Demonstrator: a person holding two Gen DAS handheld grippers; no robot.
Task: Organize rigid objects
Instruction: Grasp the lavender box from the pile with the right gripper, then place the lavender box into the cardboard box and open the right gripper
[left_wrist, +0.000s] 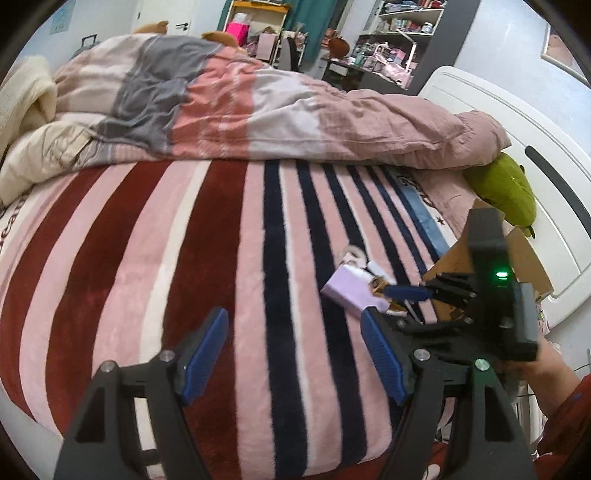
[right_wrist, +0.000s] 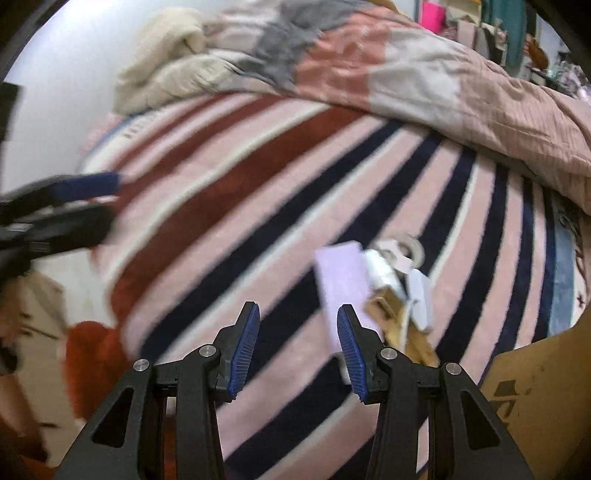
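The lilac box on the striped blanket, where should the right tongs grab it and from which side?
Grip the lilac box across its two long edges, at the near end that juts toward the right tongs, coming from the bed's front edge. It seems to lie flat, and that end looks free; the far end and right side sit against the pile of small items. The tongs are open, probably wide enough.

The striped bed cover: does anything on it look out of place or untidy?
Yes. A small heap of rigid items lies loose on the striped blanket: a lilac box with white and tan pieces jumbled against it, beside the cardboard box rather than in it. Both the left gripper and the right gripper are open and empty.
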